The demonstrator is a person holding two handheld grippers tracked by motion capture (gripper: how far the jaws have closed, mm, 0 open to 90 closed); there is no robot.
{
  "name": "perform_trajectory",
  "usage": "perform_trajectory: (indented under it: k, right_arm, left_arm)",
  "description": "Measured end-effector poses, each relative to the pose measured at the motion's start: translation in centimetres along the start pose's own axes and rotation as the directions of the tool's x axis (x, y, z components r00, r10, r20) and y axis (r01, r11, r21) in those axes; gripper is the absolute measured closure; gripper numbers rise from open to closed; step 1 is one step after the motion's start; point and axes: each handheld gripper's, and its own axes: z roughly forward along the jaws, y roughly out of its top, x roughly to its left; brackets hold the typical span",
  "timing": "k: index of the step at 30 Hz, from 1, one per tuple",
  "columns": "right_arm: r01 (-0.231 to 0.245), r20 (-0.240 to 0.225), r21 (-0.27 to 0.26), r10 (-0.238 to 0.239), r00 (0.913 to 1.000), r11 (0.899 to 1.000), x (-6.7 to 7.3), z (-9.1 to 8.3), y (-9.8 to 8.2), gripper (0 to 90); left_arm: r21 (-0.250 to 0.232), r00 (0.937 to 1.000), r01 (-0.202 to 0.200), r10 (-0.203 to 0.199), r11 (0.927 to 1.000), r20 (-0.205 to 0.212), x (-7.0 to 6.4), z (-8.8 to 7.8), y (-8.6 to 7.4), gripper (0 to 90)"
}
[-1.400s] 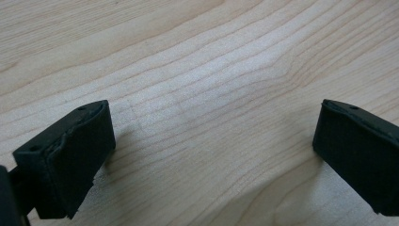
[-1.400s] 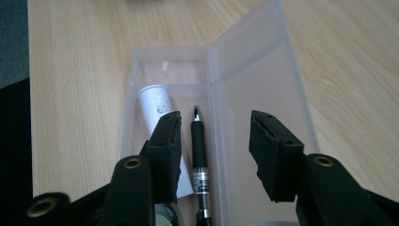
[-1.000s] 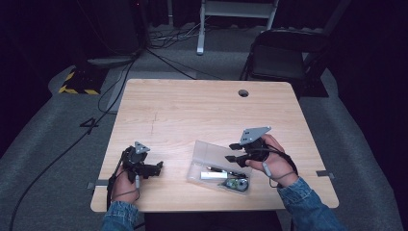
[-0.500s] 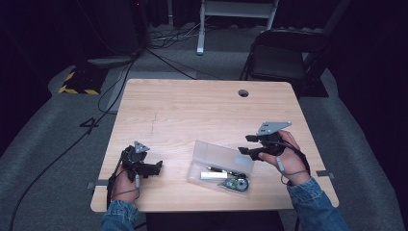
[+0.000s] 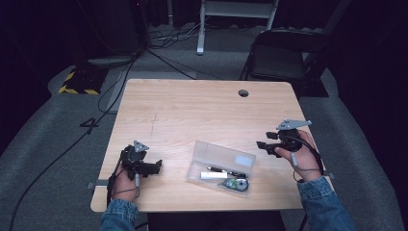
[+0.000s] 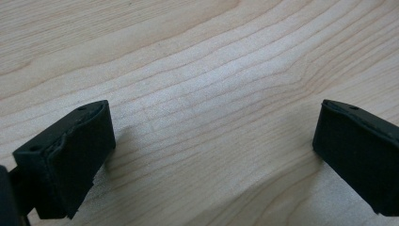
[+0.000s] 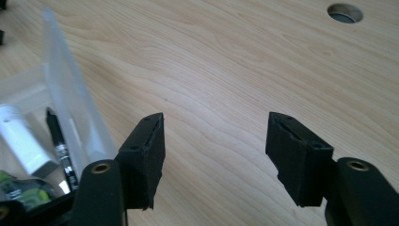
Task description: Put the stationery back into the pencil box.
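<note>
Since the earlier frames the right gripper [image 5: 267, 146] has drawn back from the clear plastic case [image 5: 220, 166] toward the right edge of the table [image 5: 202, 110], and it now hovers well apart from the case with bare wood between them. The left gripper [image 5: 153, 167] has stayed put near the front left corner.

The case sits near the front edge, roughly midway between the two hands. Its lid stands open, hinged up on the far side, and inside lie a white cylinder [image 5: 212, 175], a dark pen [image 5: 226, 171] and a small round green and black item [image 5: 237, 184]. The long axis of the case runs across the table from left to right, slightly skewed so its right end sits nearer the front edge.

From the right gripper the case lies to its left and a little toward the person; in the right gripper view the upright lid [image 7: 70, 94] shows just beside the left jaw. The left gripper seems slightly nearer to the case, which lies to its right, though the gap on either side is similar.

Both grippers are empty. The right gripper's jaws stand moderately apart over bare wood; the left gripper's jaws are spread wide, close above the tabletop
</note>
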Motion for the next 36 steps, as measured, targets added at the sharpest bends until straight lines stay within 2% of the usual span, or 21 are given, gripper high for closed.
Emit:
perform_trajectory:
  k: [3,5,15,18,19,24,28,33,35,36]
  right_arm:
    - [-0.012,0.011,0.007,0.012,0.9999,1.0,-0.6,0.4,-0.5,36.9]
    - [-0.023,0.031,0.033,0.022,0.9993,0.999,-1.3,0.8,-1.2,36.8]
    - [-0.084,0.091,0.065,0.078,0.9928,0.994,-4.0,2.5,-3.5,35.5]
    - [-0.088,0.094,0.076,0.081,0.9923,0.993,-4.3,2.8,-3.9,35.5]
    - [-0.112,0.089,0.086,0.104,0.9906,0.99,-4.7,3.1,-4.2,36.8]
    - [-0.119,0.113,0.093,0.109,0.9877,0.988,-5.2,3.8,-4.9,35.2]
    - [-0.116,0.108,0.147,0.1,0.9891,0.982,-5.5,4.4,-5.3,32.0]
    - [-0.1,0.134,0.143,0.081,0.9876,0.985,-5.4,4.7,-5.4,23.7]
    - [-0.116,0.168,0.107,0.097,0.981,0.988,-5.2,5.0,-5.9,14.5]
    - [-0.128,0.184,0.081,0.111,0.9766,0.988,-5.1,5.1,-6.1,13.6]
  left_arm:
    - [0.001,1.0,0.0,0.0,1.0,0.0,0.0,0.0,0.0,0.1]
    - [0.0,1.0,0.0,0.0,1.0,0.0,0.0,0.0,0.0,0.1]
    - [0.0,1.0,0.0,0.0,1.0,0.0,0.0,0.0,0.0,0.1]
    - [0.0,1.0,0.0,0.0,1.0,-0.001,0.0,0.0,0.0,0.1]
    - [0.0,1.0,0.0,0.0,1.0,0.0,0.0,0.0,0.0,0.1]
    - [0.0,1.0,0.0,0.0,1.0,0.0,0.0,0.0,0.0,0.1]
    - [0.0,1.0,0.0,0.0,1.0,0.0,0.0,0.0,0.0,0.1]
    - [0.0,1.0,0.0,0.0,1.0,0.0,0.0,0.0,0.0,0.1]
    - [0.001,1.0,0.0,0.0,1.0,-0.001,0.0,0.0,0.0,0.1]
    - [0.0,1.0,0.0,0.0,1.0,-0.001,0.0,0.0,0.0,0.1]
